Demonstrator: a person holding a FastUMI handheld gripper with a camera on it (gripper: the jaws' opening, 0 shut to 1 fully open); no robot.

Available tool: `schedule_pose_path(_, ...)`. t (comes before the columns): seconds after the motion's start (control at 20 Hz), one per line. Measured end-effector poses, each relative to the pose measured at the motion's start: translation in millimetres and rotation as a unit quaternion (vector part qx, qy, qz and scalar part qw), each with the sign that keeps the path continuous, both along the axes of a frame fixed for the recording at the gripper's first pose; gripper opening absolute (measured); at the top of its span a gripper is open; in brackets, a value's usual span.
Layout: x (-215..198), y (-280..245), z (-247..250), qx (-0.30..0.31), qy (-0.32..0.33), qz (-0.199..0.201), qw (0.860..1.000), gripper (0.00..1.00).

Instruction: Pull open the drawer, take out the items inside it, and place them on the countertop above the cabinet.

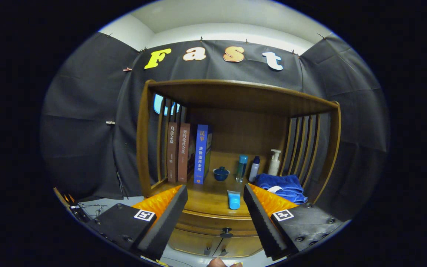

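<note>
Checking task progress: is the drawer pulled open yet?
No. The drawer front sits flush under the countertop, and the open gripper holds nothing.

I see the wooden cabinet point(213, 241) with its drawer point(213, 224) shut, flush with the front, its small dark knob point(226, 232) facing me low between my tool's fingers. Just above it the wooden surface point(206, 200) runs back under a shelf roof. A light blue tube point(234, 200) lies near its front edge, right of centre, lengthwise toward the far side.
</note>
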State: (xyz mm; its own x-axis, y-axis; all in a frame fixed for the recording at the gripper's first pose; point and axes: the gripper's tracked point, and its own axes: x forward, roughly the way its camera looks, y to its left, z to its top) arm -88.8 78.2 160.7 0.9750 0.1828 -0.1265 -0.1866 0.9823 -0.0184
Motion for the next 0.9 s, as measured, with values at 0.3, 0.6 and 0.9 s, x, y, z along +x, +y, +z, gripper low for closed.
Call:
schedule_pose_path(0.3, -47.8, -15.3, 29.7, 0.035, -0.004, -0.018, 0.999, 0.99)
schedule_pose_path(0.6, -90.2, -34.4, 38.9, 0.022, -0.001, -0.052, 0.998, 0.99)
schedule_pose_path(0.9, -127.6, -39.1, 49.6, 0.034, -0.001, -0.049, 0.998, 0.99)
